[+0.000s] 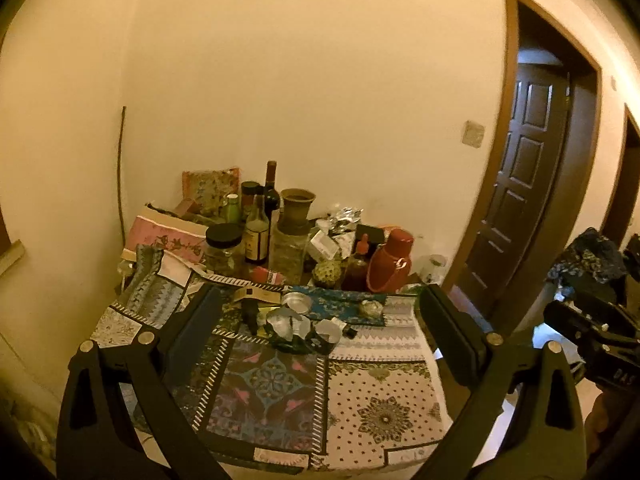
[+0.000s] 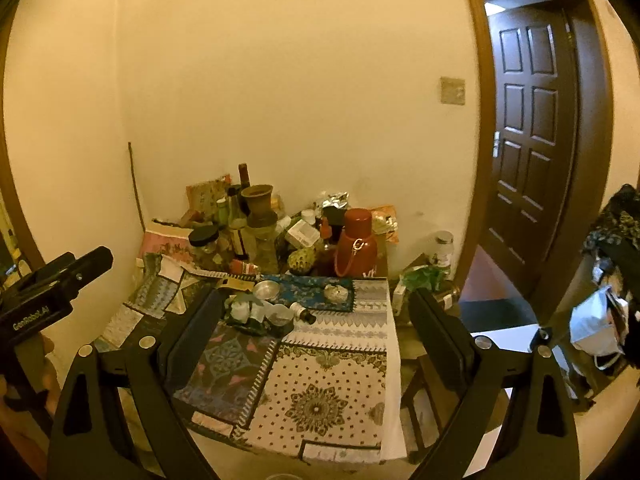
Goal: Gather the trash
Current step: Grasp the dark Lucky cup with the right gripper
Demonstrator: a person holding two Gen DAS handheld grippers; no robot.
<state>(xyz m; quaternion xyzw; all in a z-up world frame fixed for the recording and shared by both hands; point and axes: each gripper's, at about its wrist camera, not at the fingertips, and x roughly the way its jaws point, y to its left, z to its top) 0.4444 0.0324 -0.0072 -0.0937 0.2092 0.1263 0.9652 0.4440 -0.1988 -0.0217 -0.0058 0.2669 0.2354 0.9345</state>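
A small table with a patterned cloth (image 1: 380, 392) (image 2: 320, 392) stands ahead. At its middle lies a heap of trash: crumpled white cups and wrappers on a dark bag (image 1: 298, 330) (image 2: 258, 314), a small dark bottle (image 2: 303, 313), a foil dish (image 1: 297, 302) (image 2: 266, 290) and a crumpled paper ball (image 1: 370, 307) (image 2: 336, 293). My left gripper (image 1: 320, 300) is open and empty, held above the table's near side. My right gripper (image 2: 316, 304) is open and empty, also short of the trash.
Bottles, jars, a clay pot (image 1: 297, 204) and a red flask (image 1: 390, 260) (image 2: 356, 244) crowd the table's back by the wall. A dark door (image 2: 532, 120) stands open at the right. The right gripper's body shows in the left wrist view (image 1: 592, 336); the left gripper's body in the right wrist view (image 2: 52, 292).
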